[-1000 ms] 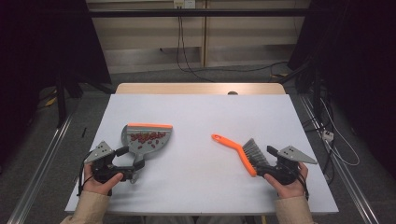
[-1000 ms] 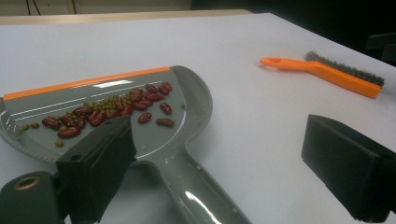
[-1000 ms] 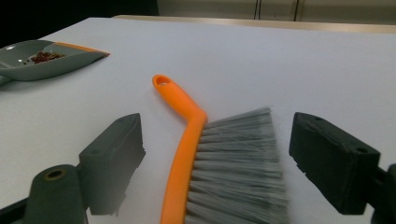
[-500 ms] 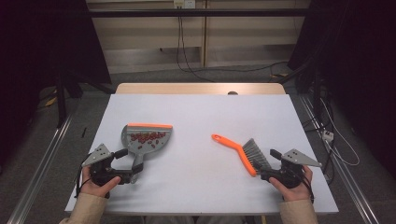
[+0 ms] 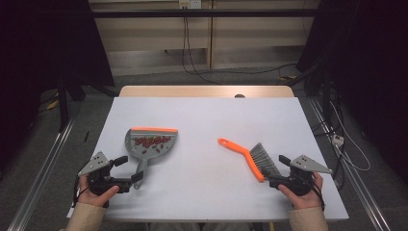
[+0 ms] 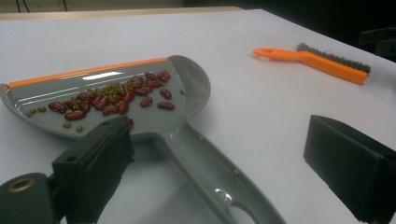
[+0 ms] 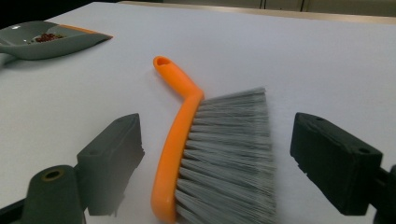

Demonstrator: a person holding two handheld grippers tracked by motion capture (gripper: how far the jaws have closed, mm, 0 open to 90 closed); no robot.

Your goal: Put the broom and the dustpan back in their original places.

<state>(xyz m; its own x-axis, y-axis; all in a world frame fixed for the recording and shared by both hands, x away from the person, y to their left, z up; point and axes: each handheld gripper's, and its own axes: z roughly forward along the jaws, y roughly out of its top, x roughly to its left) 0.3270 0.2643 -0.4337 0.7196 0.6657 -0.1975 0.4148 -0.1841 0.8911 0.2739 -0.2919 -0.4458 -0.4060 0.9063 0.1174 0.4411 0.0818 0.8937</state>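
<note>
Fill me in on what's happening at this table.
A person sits at a white table with a gripper in each hand. The left gripper is open around the handle of a grey dustpan that holds red beans. The right gripper is open at the bristle end of an orange brush. Both tools lie flat on the table; neither is gripped.

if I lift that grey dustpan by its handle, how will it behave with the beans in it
The grey plastic dustpan with the orange lip looks stiff and light. Its loose red and green beans would probably roll or spill if tilted. The glossy handle may be slippery.
</note>
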